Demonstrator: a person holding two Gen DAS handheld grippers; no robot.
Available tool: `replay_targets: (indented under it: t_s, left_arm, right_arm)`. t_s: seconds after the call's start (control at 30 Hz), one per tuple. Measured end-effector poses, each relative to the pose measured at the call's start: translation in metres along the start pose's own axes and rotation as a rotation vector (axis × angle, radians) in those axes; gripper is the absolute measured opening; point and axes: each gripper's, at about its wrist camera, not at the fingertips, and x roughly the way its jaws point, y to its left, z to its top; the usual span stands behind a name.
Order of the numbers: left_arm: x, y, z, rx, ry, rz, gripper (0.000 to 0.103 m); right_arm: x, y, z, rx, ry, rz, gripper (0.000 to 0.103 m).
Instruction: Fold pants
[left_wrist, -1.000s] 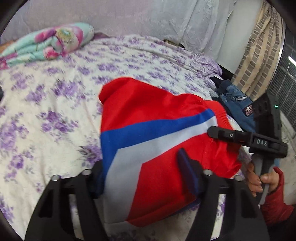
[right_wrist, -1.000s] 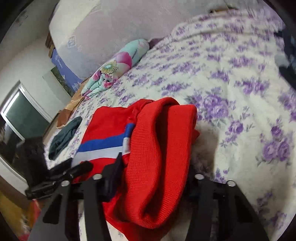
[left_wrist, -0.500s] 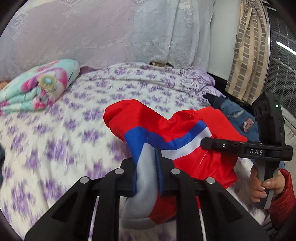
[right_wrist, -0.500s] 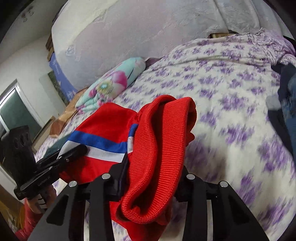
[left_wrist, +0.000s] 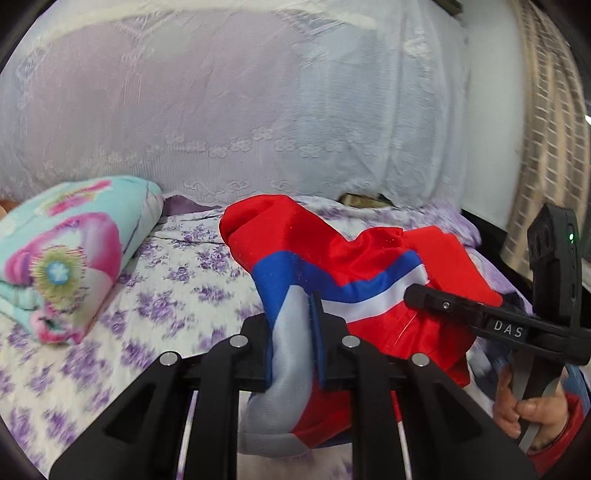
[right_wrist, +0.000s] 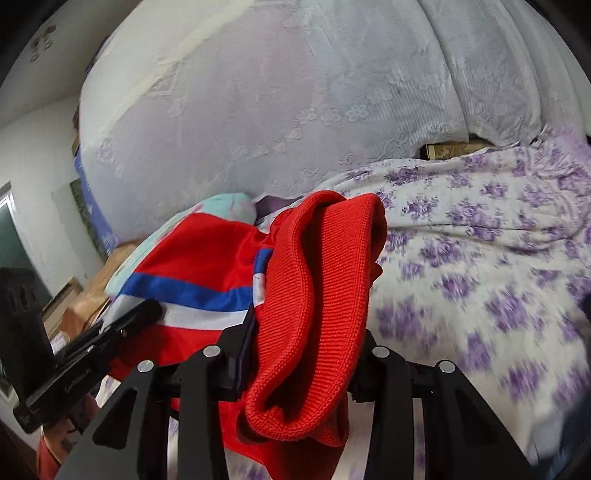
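Observation:
The red pants (left_wrist: 373, 258) with a blue and white stripe hang lifted above the flowered bed (left_wrist: 177, 291). My left gripper (left_wrist: 291, 350) is shut on a bunched white and blue part of the fabric. In the right wrist view my right gripper (right_wrist: 303, 354) is shut on the thick ribbed red waistband (right_wrist: 321, 295), which droops below the jaws. Each gripper shows in the other's view: the right one (left_wrist: 480, 314) held by a hand in a red sleeve (left_wrist: 528, 413), the left one (right_wrist: 85, 343) at the left edge.
A rolled flowered blanket (left_wrist: 70, 254) lies at the bed's left. A lace-covered headboard (left_wrist: 240, 99) stands behind. Striped curtains (left_wrist: 546, 122) hang at the right. The flowered sheet (right_wrist: 498, 240) spreads to the right of the pants.
Both grippers have shut on the pants and lifted them off the bed. The garment has gone from lying flat to hanging bunched between them, and the view has tipped toward the headboard.

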Motion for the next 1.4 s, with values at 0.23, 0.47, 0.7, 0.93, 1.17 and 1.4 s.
replay_targets:
  t_s: [0.23,0.47,0.7,0.93,1.17,1.4]
  left_arm:
    - [0.105,0.041,-0.03,-0.081,0.122,0.037,0.016]
    - [0.1,0.089,-0.046,-0.22,0.183,0.096,0.038]
    - [0.096,0.066,-0.048,-0.05,0.212,0.196,0.057]
    - [0.122,0.068,-0.066,-0.01,0.331,0.247,0.073]
    - [0.089,0.038,-0.069,0.045,0.2,0.23,0.097]
    - [0.092,0.033,-0.091,0.038,0.366,0.27,0.098]
  right_arm:
    - [0.104,-0.043,-0.003,-0.017,0.127,-0.073,0.042]
    - [0.1,-0.071,-0.011,0.064,0.139,-0.163,0.068]
    - [0.075,-0.056,-0.016,-0.035,0.035,-0.312,0.068]
    - [0.097,-0.048,-0.038,-0.15,0.114,-0.434,0.081]
    - [0.091,-0.014,-0.058,-0.297,0.126,-0.481,0.099]
    - [0.063,-0.026,-0.069,-0.166,0.14,-0.457,0.099]
